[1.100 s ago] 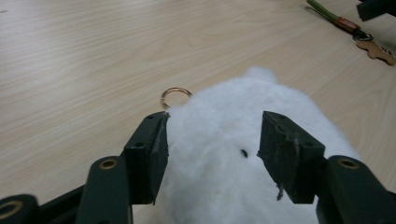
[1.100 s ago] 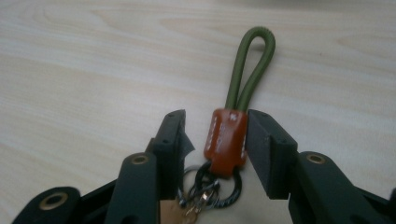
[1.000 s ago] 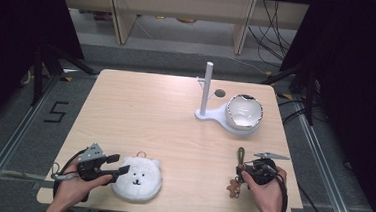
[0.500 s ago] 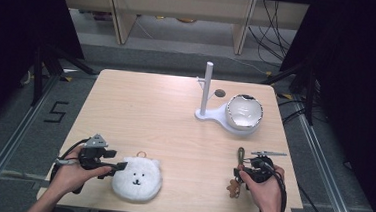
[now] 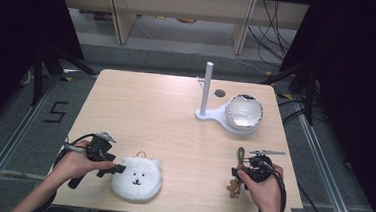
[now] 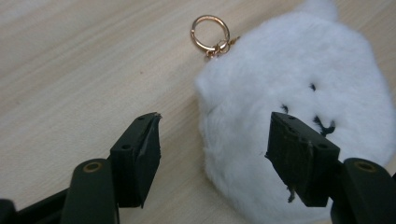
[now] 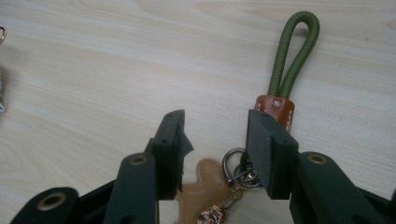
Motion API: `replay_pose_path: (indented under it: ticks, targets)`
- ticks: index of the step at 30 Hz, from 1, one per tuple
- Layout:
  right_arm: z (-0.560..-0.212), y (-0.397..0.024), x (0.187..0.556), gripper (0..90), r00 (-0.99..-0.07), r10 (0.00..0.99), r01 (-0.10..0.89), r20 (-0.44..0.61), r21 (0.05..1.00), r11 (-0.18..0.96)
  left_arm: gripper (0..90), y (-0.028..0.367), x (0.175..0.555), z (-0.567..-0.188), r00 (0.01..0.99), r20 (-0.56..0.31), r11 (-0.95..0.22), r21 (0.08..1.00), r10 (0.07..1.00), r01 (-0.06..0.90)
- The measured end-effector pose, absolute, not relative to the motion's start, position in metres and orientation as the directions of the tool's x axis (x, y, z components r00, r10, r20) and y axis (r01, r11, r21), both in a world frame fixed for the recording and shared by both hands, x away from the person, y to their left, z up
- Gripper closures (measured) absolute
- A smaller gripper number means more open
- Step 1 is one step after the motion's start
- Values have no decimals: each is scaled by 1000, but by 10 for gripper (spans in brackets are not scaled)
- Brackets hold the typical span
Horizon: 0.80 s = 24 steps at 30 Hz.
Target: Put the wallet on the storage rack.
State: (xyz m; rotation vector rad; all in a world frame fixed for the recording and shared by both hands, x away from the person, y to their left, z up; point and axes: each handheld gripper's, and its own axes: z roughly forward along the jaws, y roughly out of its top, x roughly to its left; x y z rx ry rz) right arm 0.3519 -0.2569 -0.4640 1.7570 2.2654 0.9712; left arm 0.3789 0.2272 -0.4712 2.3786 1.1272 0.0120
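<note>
Seemingly, green-looped keychain lengthwise, loop farthest

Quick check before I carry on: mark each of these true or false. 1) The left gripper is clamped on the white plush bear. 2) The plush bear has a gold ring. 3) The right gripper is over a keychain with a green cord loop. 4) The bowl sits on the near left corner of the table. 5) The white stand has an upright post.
1) False. The left gripper has open jaws; the white plush bear keychain lies on the table, unpressed.
2) True: the gold ring lies at its top edge.
3) True: the right gripper hangs open over the green cord keychain.
4) False. The bowl sits far right, on the white stand.
5) True.
</note>
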Motion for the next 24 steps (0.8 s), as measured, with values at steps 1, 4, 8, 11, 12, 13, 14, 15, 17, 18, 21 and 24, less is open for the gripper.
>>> replay_pose_path:
  ticks: [1,4,8,11,12,13,14,15,17,18,21,24]
  targets:
    - [-464,-257,352,579,-327,900,828,290,547,125,337,225,380,-474,646,-212,-521,434,734,735]
    - [-463,-257,352,574,-332,897,825,291,550,127,340,221,382,-479,627,-231,-510,410,744,756]
    - [-463,-256,350,563,-333,895,824,297,553,123,398,216,384,-482,604,-245,-491,396,758,776]
    - [-463,-256,350,562,-335,891,826,306,551,121,410,215,385,-484,599,-256,-491,380,759,784]
    - [-464,-256,350,561,-337,892,823,300,554,125,420,214,386,-485,595,-255,-489,375,762,787]
    - [-464,-256,350,560,-337,890,824,306,553,122,426,214,387,-485,592,-267,-488,365,760,792]
    - [-464,-256,351,559,-337,892,823,301,555,124,434,214,386,-485,586,-262,-482,368,766,795]
    - [-464,-256,351,559,-337,892,823,301,555,124,443,214,386,-485,586,-262,-482,368,766,795]
    - [-463,-254,351,556,-330,890,830,316,545,114,454,213,386,-485,571,-276,-469,356,773,808]
    - [-464,-255,351,556,-334,896,824,292,553,127,462,213,386,-486,572,-283,-469,356,770,808]
    - [-464,-253,351,555,-340,885,829,317,545,123,504,212,387,-488,564,-303,-463,346,768,816]
    - [-465,-252,351,553,-344,888,825,304,549,131,599,211,386,-488,570,-313,-467,347,759,813]
